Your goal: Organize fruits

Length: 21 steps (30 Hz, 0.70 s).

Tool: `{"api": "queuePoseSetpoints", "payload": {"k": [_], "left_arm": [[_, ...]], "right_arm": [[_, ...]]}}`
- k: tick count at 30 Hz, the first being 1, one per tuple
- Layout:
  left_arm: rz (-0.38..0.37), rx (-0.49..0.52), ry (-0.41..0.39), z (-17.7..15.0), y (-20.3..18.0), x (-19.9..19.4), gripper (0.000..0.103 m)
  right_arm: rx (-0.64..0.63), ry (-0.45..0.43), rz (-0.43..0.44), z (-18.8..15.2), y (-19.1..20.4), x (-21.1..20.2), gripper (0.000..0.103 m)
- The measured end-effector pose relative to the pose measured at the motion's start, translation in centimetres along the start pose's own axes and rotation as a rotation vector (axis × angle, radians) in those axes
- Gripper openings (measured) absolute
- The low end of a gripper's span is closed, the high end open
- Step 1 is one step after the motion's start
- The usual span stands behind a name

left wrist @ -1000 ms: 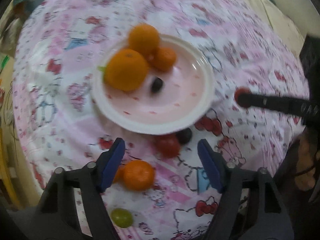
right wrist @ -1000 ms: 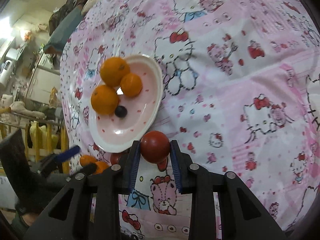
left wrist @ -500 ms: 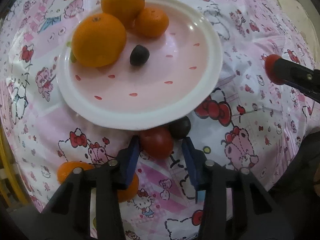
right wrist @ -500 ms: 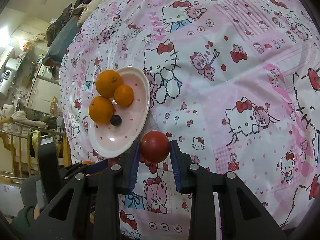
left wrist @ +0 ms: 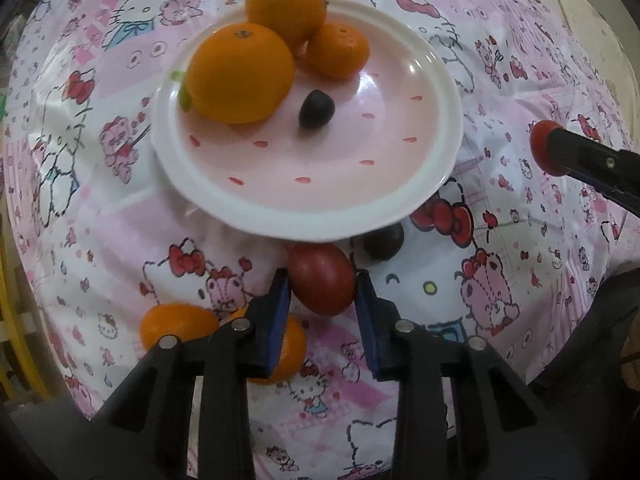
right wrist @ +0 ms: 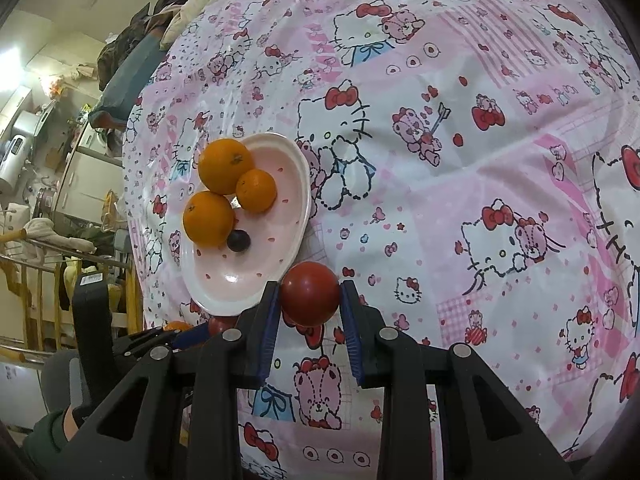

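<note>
In the left wrist view my left gripper (left wrist: 322, 280) points down at the cloth just below the white plate (left wrist: 304, 224). Its jaws are closing on a red fruit (left wrist: 322, 278), and both blue pads touch it. A dark grape (left wrist: 382, 244) lies right beside it against the plate's rim. The plate holds three oranges (left wrist: 240, 74) and a dark grape (left wrist: 316, 109). My right gripper (right wrist: 309, 296) hovers beside the plate (right wrist: 298, 160), shut on a second red fruit (right wrist: 310, 294). That gripper also shows at the right edge of the left wrist view.
Two small oranges (left wrist: 178, 324) lie on the pink cartoon-print cloth (left wrist: 500, 80) under my left fingers. The left gripper's body (right wrist: 92, 320) and a green sleeve (right wrist: 48, 436) sit at the lower left of the right wrist view. Cluttered furniture stands beyond the table's left edge.
My left gripper came down over the red fruit beside the plate and its jaws narrowed from wide apart to touching it. The right gripper kept its red fruit and stayed near the plate.
</note>
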<state>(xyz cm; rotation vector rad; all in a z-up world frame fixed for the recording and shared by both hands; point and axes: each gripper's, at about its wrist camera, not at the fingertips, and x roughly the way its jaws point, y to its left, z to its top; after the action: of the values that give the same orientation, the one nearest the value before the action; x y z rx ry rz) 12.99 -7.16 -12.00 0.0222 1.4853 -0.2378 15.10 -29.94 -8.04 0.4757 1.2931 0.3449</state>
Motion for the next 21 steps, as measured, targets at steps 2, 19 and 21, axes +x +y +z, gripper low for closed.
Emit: {"api": "queuePoseSetpoints", "payload": {"k": [2, 19, 21], "left_arm": [[0.000, -0.006, -0.008, -0.4, 0.4, -0.7, 0.028], [0.043, -0.046, -0.188, -4.7, 4.5, -12.0, 0.028], [0.052, -0.059, -0.228, -3.8, 4.3, -12.7, 0.028]], "right_arm": [[-0.005, 0.003, 0.001, 0.0, 0.2, 0.1, 0.031], [-0.042, -0.064, 0.052, 0.6, 2.2, -2.0, 0.031], [-0.060, -0.093, 0.059, 0.8, 2.8, -2.6, 0.031]]}}
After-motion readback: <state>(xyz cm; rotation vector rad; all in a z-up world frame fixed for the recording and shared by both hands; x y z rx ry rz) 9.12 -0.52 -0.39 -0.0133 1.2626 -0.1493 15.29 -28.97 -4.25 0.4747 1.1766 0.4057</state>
